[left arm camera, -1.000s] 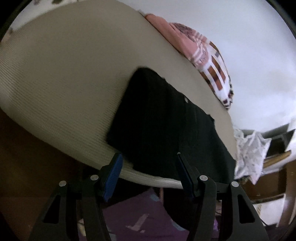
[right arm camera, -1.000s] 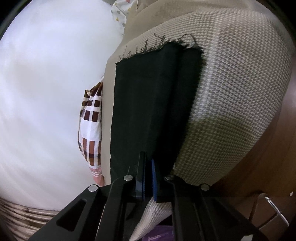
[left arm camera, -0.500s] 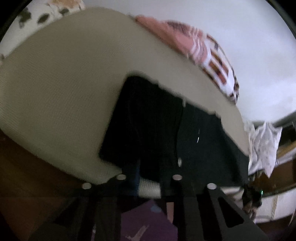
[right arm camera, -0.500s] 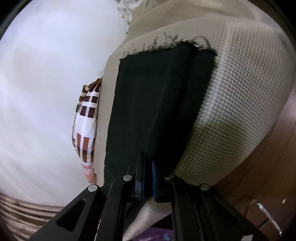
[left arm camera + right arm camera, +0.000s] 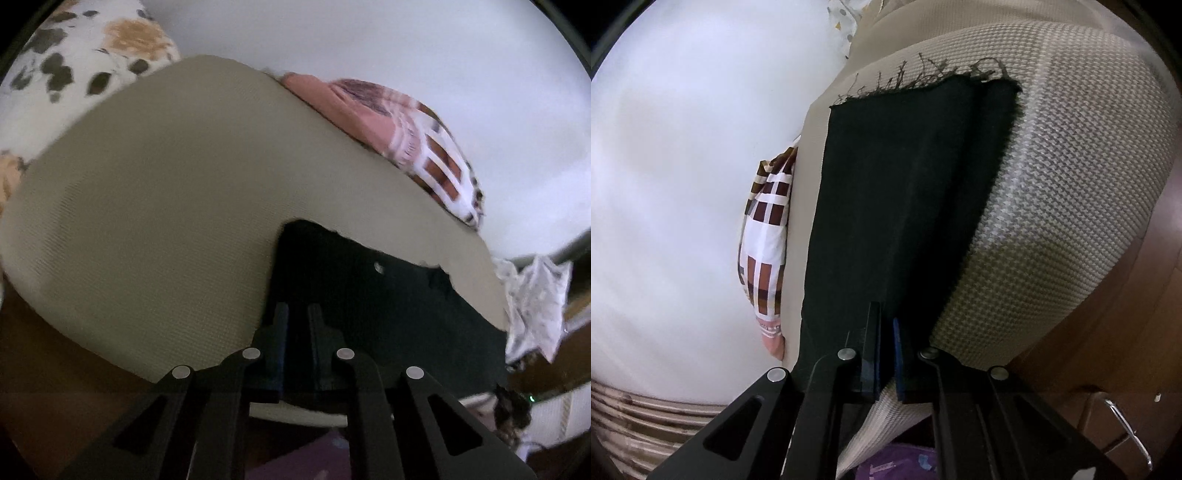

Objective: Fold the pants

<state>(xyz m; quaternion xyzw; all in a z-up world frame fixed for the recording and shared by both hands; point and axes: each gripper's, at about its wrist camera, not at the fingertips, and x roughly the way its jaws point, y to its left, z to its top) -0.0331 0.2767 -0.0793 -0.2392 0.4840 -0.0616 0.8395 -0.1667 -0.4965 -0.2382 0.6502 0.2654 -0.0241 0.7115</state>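
Two grippers clamped on the black pants (image 5: 905, 206): left gripper (image 5: 295, 314) pinches the waist end, right gripper (image 5: 884, 328) the leg. Long axis runs between them, frayed hems (image 5: 923, 77) lying straight ahead of the right fingers.

One pair of black pants (image 5: 369, 314) lies on one beige woven mattress (image 5: 147, 221), and two grippers are in play: the left gripper (image 5: 297, 317) and the right gripper (image 5: 886, 328), each with two fingers. One plaid pillow (image 5: 764, 236) shows at the far edge, one spotted cushion (image 5: 74, 66), and one white crumpled cloth (image 5: 535, 295).
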